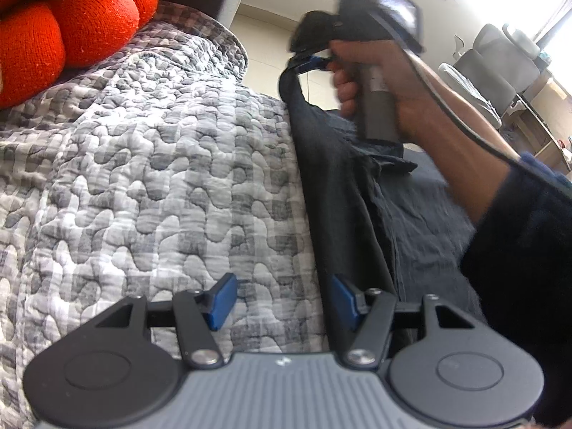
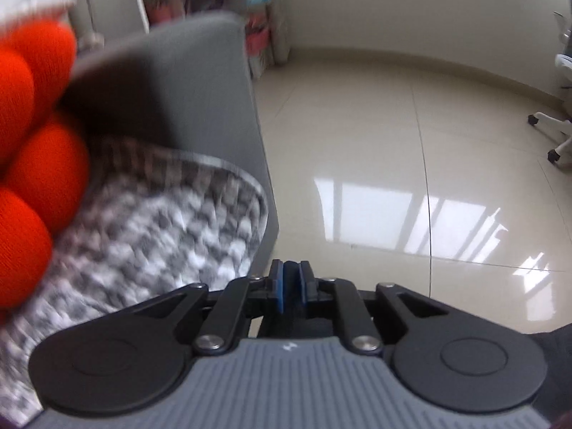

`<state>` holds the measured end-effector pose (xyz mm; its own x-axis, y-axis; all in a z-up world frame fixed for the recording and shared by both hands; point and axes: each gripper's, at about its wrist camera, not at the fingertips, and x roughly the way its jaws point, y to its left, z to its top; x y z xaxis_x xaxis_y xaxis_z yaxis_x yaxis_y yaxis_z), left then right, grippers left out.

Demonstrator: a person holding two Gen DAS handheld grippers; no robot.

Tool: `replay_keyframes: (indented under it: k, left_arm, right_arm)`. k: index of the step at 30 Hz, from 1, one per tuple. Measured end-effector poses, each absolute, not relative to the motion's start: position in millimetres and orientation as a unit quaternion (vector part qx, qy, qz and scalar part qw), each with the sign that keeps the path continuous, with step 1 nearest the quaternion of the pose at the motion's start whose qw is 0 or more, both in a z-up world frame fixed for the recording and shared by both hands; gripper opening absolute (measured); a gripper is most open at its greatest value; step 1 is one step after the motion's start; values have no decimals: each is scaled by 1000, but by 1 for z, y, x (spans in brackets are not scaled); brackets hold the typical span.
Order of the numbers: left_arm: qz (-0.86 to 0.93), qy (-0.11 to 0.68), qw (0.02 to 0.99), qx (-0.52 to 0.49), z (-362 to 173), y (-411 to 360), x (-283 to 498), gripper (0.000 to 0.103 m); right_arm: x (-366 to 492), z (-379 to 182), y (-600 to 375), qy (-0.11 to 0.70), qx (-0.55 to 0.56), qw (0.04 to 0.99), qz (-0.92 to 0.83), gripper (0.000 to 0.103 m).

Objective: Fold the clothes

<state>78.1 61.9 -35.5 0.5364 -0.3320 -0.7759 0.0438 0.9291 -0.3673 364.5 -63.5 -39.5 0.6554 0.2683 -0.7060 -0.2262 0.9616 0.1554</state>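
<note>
I had the dark garment (image 1: 343,186) laid along the right edge of the quilted bedspread (image 1: 143,150), one end lifted so it would hang straight before I folded it. My right gripper (image 1: 311,62) was raised over the far end of the bed, its jaws nearly together and pinching that lifted end of the cloth; from its own camera I could see dark fabric caught between the blue pads (image 2: 280,293), so I judged the hold was good. My left gripper (image 1: 282,300) stood about half open low over the near edge of the bedspread, holding nothing: its left pad was over bare quilt and its right pad sat just at the near fold of the garment, placed there, I think, to take that end next. The orange cushion (image 1: 64,28) sat at the far left corner, well clear.
</note>
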Motion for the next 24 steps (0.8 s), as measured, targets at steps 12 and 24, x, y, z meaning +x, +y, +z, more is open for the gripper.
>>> replay_keyframes:
  k: [12, 24]
  left_arm:
    - [-110, 467, 863, -160, -37, 63, 81, 60]
    - [-119, 468, 869, -107, -34, 43, 68, 54]
  right_arm:
    - [271, -4, -127, 395, 34, 902, 173, 43]
    - [121, -21, -154, 453, -43, 865, 212, 37]
